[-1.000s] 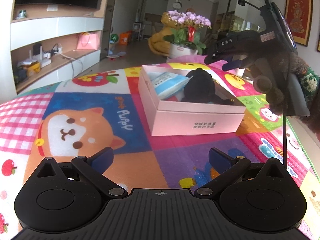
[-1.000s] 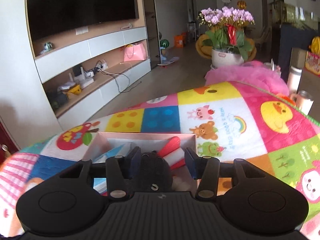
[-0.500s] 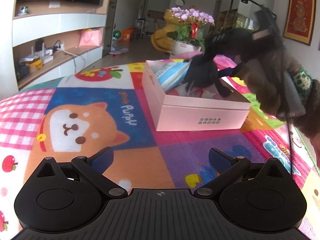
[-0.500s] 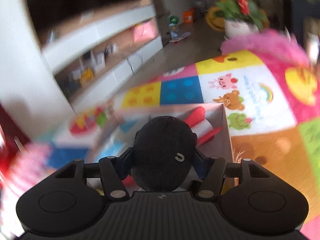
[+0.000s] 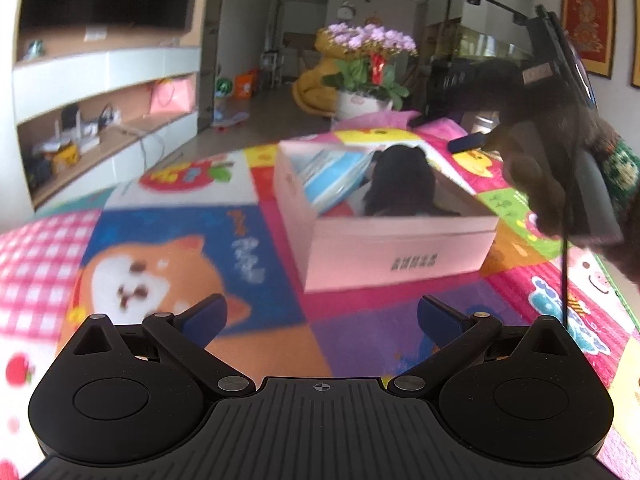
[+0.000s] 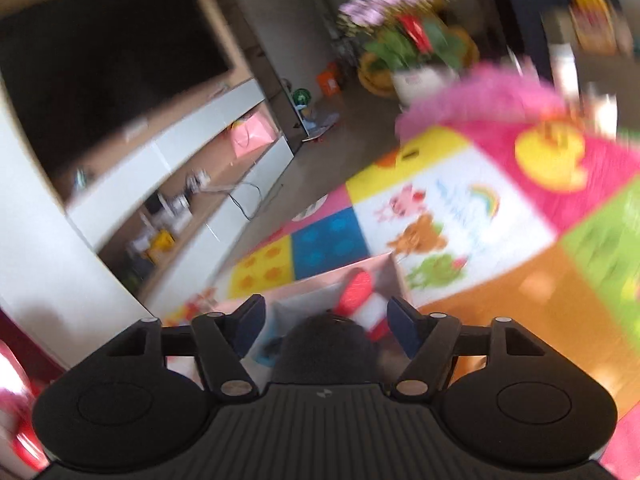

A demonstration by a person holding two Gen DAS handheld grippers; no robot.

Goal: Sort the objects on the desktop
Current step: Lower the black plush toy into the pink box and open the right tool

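A pink cardboard box (image 5: pixel 392 256) stands open on the cartoon play mat. Inside it lie a black fuzzy round object (image 5: pixel 400 184) and a blue-and-white packet (image 5: pixel 332 176). My left gripper (image 5: pixel 322 308) hovers open and empty over the mat in front of the box. In the right wrist view my right gripper (image 6: pixel 326 312) is above the box; its jaws are closing, but the pads stand apart from the black object (image 6: pixel 326 352) lying below between them. A red-and-white item (image 6: pixel 356 292) lies beyond it. One right finger (image 5: pixel 466 142) shows past the box's far right corner.
The colourful mat (image 5: pixel 168 240) covers the whole surface. A person's gloved hand and knitted sleeve (image 5: pixel 616 176) hold the right gripper at the right. A pink fluffy cloth (image 6: pixel 480 96) lies at the mat's far edge. A flower pot (image 5: pixel 360 100) and TV shelves stand beyond.
Half a second ago the right gripper gripped the black object over the box. Now the object rests in the box, the fingers stand clear of it, and the gripper has drawn back and rolled.
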